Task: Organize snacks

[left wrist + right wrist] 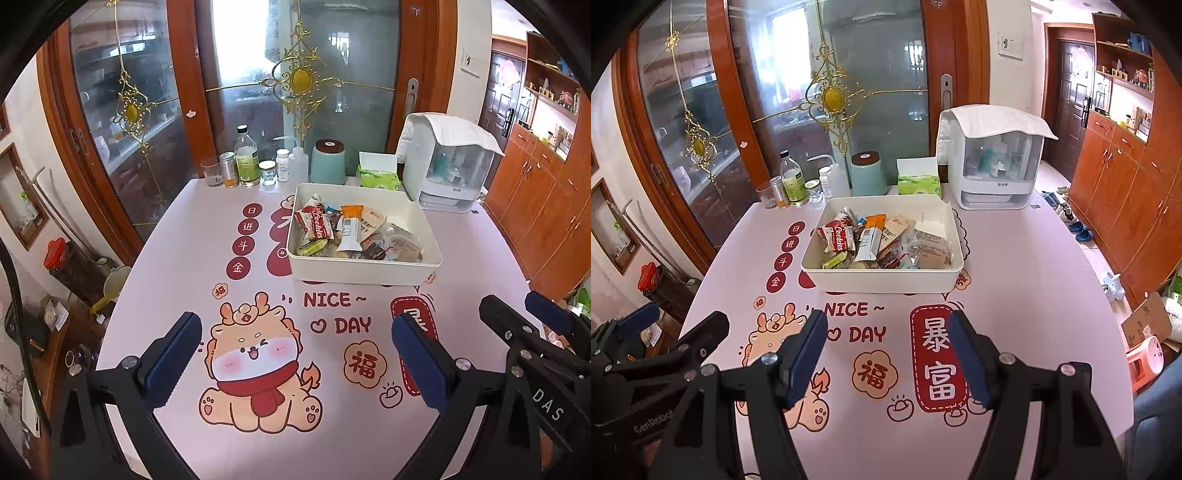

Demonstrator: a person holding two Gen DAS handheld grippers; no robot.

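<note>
Snacks: a loose heap of wrapped packets, all inside the bin, none on the mat.
Bin: white, rectangular, on the far half of the table; its long side runs across both views.
Left tongs: apart, nothing between the pads, poised over the dragon print on the near part of the mat.
Right tongs: apart but narrower than the left, nothing between them, poised over the near mat.
Direction: from both tongs the bin lies ahead and farther up the table; in the left view it sits right of centre, in the right view just about dead ahead.
Nearer hand: by my judgement the right, since the bin lines up with its fingers.
Long axis: the upright white-and-orange bar lies roughly along the reach, so jaws closing sideways would suit it.
Progress: sorting looks unstarted or done; I cannot tell which.
Back row: bottles and tissue box stand beyond the bin, clear of the reach.
</note>
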